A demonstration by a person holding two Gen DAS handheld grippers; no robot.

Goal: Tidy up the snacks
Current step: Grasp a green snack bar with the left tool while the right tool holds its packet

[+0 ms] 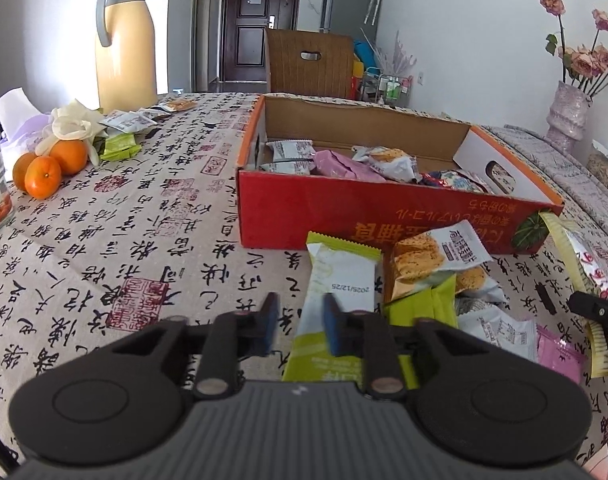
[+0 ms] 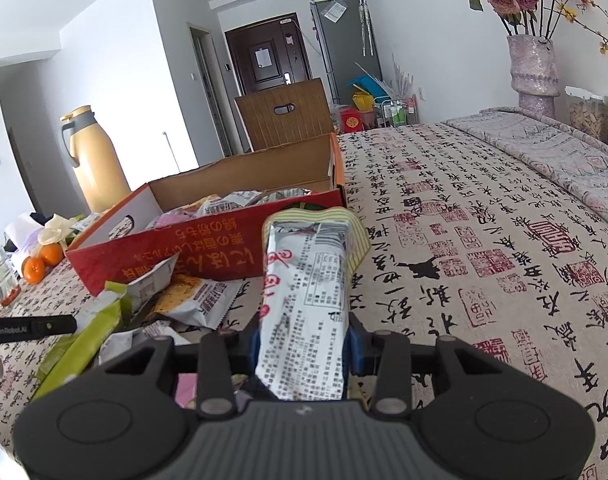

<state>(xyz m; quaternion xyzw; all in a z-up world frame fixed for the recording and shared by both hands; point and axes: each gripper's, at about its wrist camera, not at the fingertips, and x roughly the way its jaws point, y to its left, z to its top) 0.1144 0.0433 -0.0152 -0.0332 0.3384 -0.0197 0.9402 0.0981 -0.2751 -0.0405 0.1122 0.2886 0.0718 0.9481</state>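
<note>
The right gripper [image 2: 301, 344] is pinching a silver packet [image 2: 304, 304] near the red box [image 2: 207, 256]; the left gripper [image 1: 299, 326] (jaws empty, narrowly spread) is hovering over the table [image 1: 143, 240]

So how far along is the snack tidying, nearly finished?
About halfway, I'd say. Several packets already lie in the red box. The right gripper is clamped on a silver packet; the left gripper has nothing between its jaws, above a green-and-white packet. A pile of packets in front of the box is left.
</note>
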